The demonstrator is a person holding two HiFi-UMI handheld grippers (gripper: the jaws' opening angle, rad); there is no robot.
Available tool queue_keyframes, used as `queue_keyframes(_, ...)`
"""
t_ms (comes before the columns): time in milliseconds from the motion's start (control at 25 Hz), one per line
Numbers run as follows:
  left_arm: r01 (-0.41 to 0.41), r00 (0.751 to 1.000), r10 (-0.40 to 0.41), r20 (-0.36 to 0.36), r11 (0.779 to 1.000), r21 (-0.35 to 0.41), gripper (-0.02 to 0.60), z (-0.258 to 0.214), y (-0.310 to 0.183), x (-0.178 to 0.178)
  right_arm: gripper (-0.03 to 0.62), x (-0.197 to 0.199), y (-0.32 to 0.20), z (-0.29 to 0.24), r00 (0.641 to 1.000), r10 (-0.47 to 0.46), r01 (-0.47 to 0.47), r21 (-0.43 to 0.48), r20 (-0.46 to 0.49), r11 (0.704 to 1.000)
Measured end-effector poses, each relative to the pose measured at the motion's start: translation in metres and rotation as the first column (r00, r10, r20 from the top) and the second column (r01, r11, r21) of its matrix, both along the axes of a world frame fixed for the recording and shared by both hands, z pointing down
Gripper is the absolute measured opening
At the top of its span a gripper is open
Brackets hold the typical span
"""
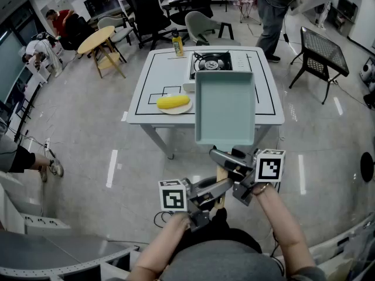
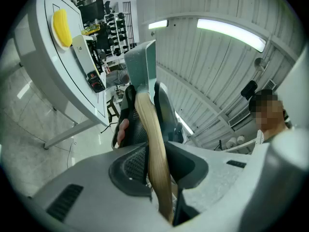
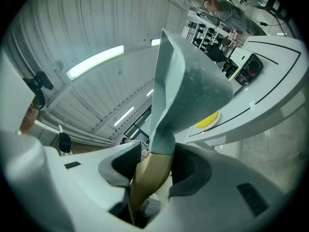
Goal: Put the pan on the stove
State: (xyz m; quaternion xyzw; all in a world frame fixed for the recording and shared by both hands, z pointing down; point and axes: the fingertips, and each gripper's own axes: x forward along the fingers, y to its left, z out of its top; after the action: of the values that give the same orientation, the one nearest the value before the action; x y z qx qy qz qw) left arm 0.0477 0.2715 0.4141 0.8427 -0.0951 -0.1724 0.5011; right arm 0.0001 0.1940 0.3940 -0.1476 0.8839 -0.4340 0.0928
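A rectangular teal pan [image 1: 225, 107] with a wooden handle [image 1: 221, 175] hangs in the air before the white table [image 1: 153, 75]. Both grippers hold that handle. My left gripper [image 1: 206, 195] is shut on its near end, where the handle [image 2: 155, 149] runs between the pads. My right gripper [image 1: 234, 167] is shut on it closer to the pan, with the pan [image 3: 190, 88] rising just past the jaws and the handle [image 3: 149, 175] pinched between them. The black gas stove [image 1: 212, 62] sits at the table's far side, beyond the pan's front edge; the stove [image 3: 251, 71] also shows in the right gripper view.
A plate with a yellow corn cob [image 1: 173, 102] lies on the table's left part, and a yellow bottle [image 1: 177, 43] stands at its far left corner. Chairs, a round wooden table [image 1: 96, 40] and people stand around on the shiny floor.
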Motion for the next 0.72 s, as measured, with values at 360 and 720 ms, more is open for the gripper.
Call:
queue_keyframes(360, -0.005, 1.000, 0.005, 0.005, 1.000, -0.008, 0.086, 0.002, -0.002, 0.003, 0.178, 0.004, -0.003, 0.003, 1.000, 0.004, -0.004, -0.011, -0.004, 1.000)
queue_keyframes(720, 0.028, 1.000, -0.028, 0.008, 0.998, -0.051, 0.086, 0.007, -0.023, 0.013, 0.176, 0.010, -0.022, 0.009, 0.999, -0.035, 0.036, -0.037, 0.027, 0.999)
